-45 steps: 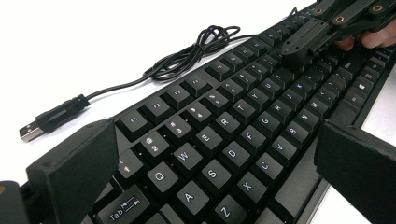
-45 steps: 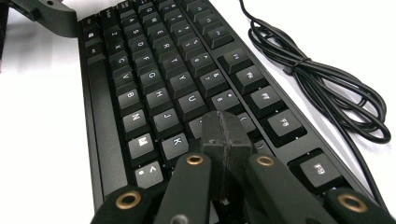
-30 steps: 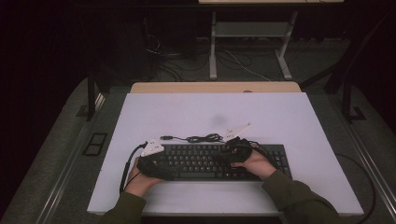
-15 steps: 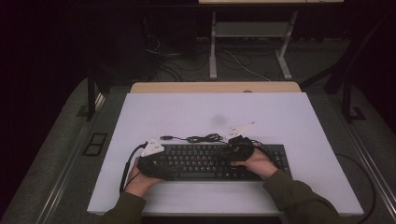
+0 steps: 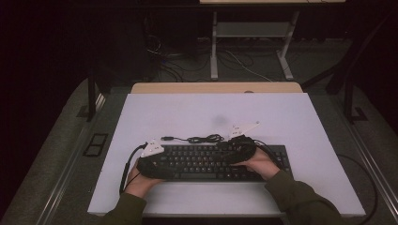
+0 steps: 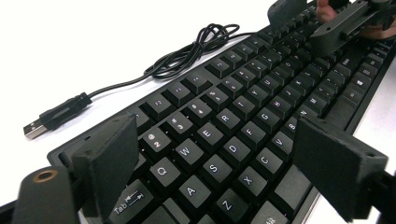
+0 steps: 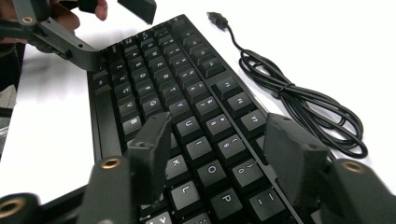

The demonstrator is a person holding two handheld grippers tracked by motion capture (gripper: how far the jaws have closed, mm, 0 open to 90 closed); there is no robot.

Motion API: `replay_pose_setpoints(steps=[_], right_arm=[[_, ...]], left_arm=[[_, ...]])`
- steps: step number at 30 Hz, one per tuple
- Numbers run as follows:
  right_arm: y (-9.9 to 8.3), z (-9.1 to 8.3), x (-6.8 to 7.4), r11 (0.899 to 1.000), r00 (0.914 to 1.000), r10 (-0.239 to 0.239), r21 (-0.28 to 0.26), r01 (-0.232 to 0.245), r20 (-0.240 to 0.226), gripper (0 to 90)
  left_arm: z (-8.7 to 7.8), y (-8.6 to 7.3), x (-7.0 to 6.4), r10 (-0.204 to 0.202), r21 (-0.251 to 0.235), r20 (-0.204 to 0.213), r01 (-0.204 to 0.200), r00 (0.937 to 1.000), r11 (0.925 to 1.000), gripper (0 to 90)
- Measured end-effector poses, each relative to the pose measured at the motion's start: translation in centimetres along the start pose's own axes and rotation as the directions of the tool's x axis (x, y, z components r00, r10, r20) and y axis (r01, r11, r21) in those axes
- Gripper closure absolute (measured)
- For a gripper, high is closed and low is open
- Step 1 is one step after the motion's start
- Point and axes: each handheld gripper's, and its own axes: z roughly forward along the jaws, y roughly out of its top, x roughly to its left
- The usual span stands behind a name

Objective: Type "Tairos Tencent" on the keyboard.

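Black keyboard (image 5: pixel 211 161) flat on the white bench (image 5: pixel 291 117), near the front edge, long side across.

At the keyboard's left end: left claw (image 6: pixel 219 172) low over the keys, jaws wide apart and straddling the Q, W, A, S block, clamped on nothing. In the high view, same claw (image 5: pixel 157 161) sitting on that end, held by the left hand (image 5: pixel 141 180).

Behind the keyboard's back edge: its cable (image 5: pixel 204 138) in a loose coil on the bench, USB plug (image 6: pixel 56 114) lying off toward the left.

Toward the keyboard's right part: right claw (image 7: pixel 217 149) over the U, I, O, K, L keys, jaws spread, empty. From above, right claw (image 5: pixel 241 147) over the keys, right hand (image 5: pixel 263 164) resting on the right end.
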Motion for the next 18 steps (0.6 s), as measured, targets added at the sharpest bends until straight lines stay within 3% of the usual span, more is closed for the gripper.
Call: replay_pose_setpoints(steps=[10,18], right_arm=[[-0.11,0.08,-0.37,0.999,0.9983,0.038,-0.025,-0.037,0.045,27.8],[-0.17,0.30,-0.28,0.999,0.9981,0.028,-0.020,-0.027,0.055,26.8]], left_arm=[[-0.34,-0.01,0.25,-0.019,-0.007,-0.015,0.019,0.9997,0.9998,29.3],[-0.65,0.00,0.45,-0.014,0.007,-0.002,0.014,0.9999,0.9999,56.9]])
